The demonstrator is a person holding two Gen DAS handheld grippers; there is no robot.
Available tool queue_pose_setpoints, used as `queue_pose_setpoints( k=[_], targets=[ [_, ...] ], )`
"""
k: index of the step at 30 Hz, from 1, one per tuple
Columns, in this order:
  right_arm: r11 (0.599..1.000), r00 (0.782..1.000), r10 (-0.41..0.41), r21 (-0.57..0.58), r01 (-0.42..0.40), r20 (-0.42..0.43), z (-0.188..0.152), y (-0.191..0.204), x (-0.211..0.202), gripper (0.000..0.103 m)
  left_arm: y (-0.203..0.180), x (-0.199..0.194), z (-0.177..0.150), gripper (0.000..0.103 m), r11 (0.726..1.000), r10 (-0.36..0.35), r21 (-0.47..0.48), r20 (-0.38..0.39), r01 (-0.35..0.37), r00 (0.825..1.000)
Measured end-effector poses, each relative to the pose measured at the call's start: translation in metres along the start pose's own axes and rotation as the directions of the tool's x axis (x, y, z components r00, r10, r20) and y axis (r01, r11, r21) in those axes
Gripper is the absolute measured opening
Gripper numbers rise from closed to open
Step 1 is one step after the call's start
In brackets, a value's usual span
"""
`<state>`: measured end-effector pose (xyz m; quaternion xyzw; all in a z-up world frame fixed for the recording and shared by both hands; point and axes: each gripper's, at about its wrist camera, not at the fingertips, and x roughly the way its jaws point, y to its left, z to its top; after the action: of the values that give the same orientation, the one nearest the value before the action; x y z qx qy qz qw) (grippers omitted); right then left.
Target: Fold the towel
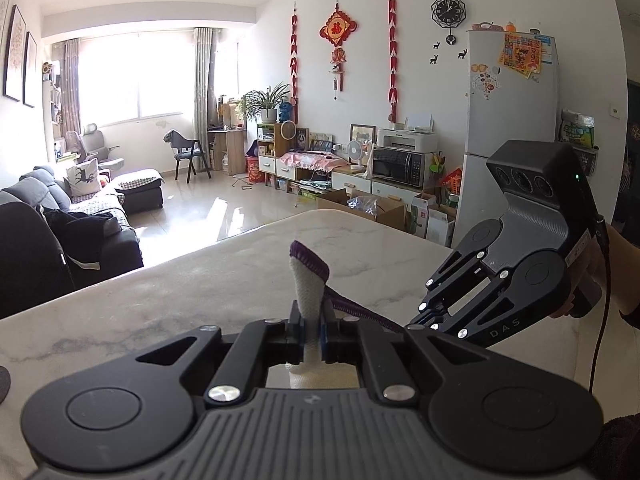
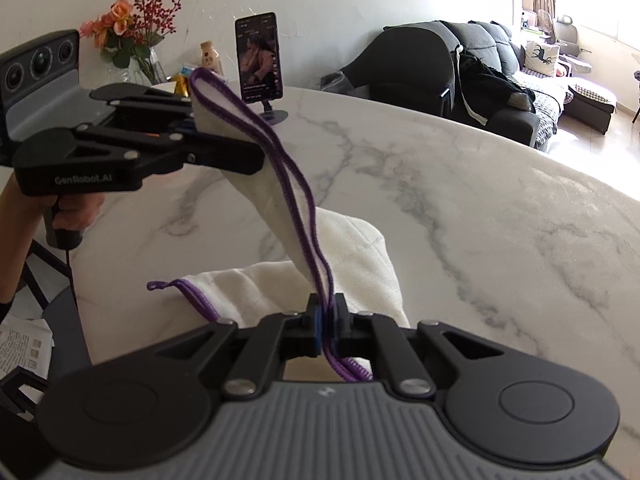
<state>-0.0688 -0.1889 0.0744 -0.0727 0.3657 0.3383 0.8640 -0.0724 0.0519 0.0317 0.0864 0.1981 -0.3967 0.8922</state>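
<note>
pinching the towel (image 2: 276, 200) tight, the right gripper (image 2: 326, 320) has its jaws closed on the purple edge, right at the bottom of its own view. the left gripper (image 1: 310, 326) has its jaws closed on a white corner of the same towel, and that corner pokes up past the jaws with a purple rim on top. between the two grippers the purple edge runs in a tight line up in the air. the rest of the towel hangs down and lies bunched on the white marble counter (image 2: 480, 208), just past the right gripper. a small purple loop (image 2: 158, 285) sticks out at its left side. a hand (image 2: 76, 208) holds the handle of the left gripper. farther back on the counter stands a phone (image 2: 259, 58) on a little stand, next to a small bottle (image 2: 211, 58) and a vase of flowers (image 2: 132, 28). past the counter is a dark sofa (image 2: 484, 68) by a bright window.
</note>
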Motion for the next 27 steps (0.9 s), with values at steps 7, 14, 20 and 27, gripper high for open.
queue_pose_setpoints(
  k=[7, 14, 20, 27],
  targets=[
    [1.000, 0.999, -0.010, 0.026, 0.011, -0.037, -0.005, 0.006, 0.016, 0.006, 0.015, -0.013, -0.023, 0.029, 0.987, -0.027, -0.161, -0.046, 0.020, 0.999],
    [1.000, 0.998, -0.007, 0.017, 0.008, -0.056, -0.008, 0.013, 0.019, 0.012, 0.025, -0.029, -0.040, 0.033, 0.970, 0.002, -0.244, -0.064, -0.017, 0.998],
    [1.000, 0.999, -0.008, 0.002, 0.008, -0.054, -0.008, 0.014, 0.015, 0.010, 0.033, -0.042, -0.052, 0.051, 0.951, 0.013, -0.306, -0.102, -0.044, 0.995],
    [1.000, 0.998, -0.003, 0.009, 0.003, -0.058, -0.007, 0.012, 0.016, 0.011, 0.053, -0.045, -0.071, 0.057, 0.871, -0.056, -0.490, -0.196, -0.048, 0.979]
  ],
)
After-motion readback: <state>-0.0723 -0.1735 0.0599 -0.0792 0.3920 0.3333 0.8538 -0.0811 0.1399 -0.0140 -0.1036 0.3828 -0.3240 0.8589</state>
